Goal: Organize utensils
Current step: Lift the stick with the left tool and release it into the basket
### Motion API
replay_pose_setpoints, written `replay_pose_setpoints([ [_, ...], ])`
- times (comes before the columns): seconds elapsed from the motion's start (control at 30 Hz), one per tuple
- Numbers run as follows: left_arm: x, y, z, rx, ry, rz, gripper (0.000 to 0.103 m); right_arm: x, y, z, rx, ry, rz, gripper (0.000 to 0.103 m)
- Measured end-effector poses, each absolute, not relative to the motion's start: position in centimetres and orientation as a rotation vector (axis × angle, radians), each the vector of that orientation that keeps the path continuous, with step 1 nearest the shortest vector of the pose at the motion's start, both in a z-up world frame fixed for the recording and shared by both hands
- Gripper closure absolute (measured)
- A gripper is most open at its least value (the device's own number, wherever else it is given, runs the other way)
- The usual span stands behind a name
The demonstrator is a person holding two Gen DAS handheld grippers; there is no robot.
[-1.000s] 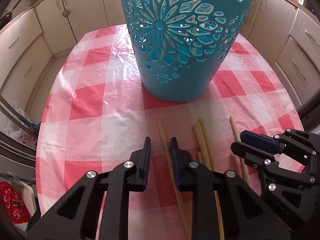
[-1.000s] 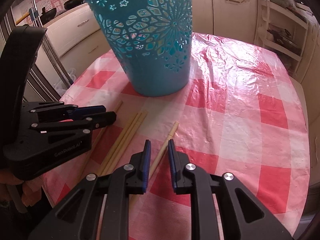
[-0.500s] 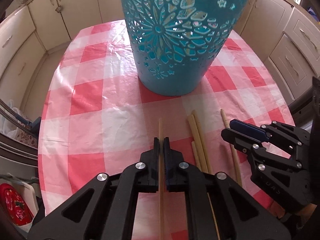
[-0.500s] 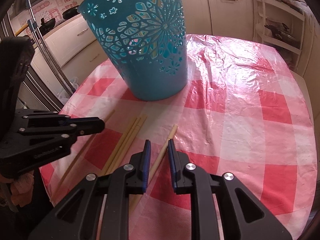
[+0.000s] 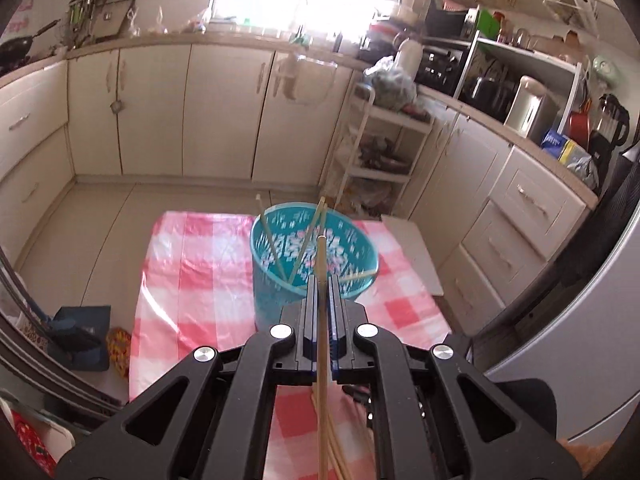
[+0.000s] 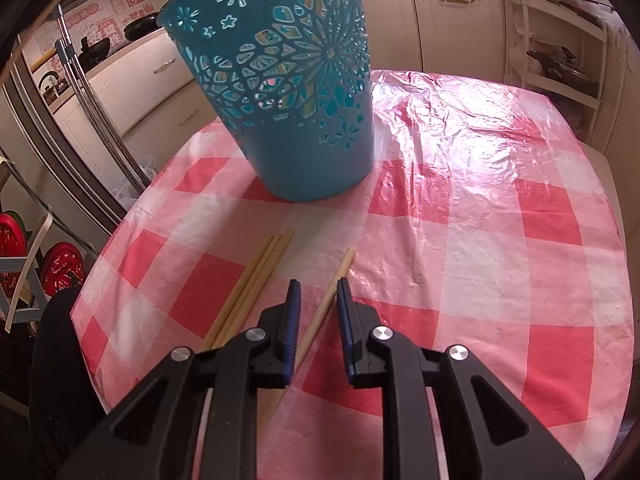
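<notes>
In the left wrist view the left gripper (image 5: 320, 280) is clamped on one chopstick (image 5: 321, 256), low centre, over the blue basket (image 5: 264, 280) (a few sticks already lean inside). The right gripper (image 6: 318, 300) hangs slack-jawed around a loose chopstick (image 6: 340, 272), lower centre. Light, stiff, smooth wood; I'd pinch mid-shaft.

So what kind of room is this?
Most likely a home kitchen: cream cabinets under a countertop, a frying pan at the left, and a kettle on the side shelves.
</notes>
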State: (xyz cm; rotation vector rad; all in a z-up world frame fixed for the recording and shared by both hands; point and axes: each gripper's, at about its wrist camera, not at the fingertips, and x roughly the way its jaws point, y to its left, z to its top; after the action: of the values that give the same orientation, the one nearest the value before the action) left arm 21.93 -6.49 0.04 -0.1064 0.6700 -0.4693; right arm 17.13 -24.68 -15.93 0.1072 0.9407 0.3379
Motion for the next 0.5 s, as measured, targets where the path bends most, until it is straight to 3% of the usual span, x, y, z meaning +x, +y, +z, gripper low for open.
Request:
replay_pose_setpoints([
  [0.3,26.1,-9.1,6.1,-0.152,0.417,-0.373,0.099,17.1,-24.9,-15.9,0.116,0.940,0.343,0.083],
  [0.5,29.6,-11.0,6.7,-0.150,0.282,-0.276,0.099,17.0,-24.5,-15.9,0.090,0.936,0.356,0.076],
])
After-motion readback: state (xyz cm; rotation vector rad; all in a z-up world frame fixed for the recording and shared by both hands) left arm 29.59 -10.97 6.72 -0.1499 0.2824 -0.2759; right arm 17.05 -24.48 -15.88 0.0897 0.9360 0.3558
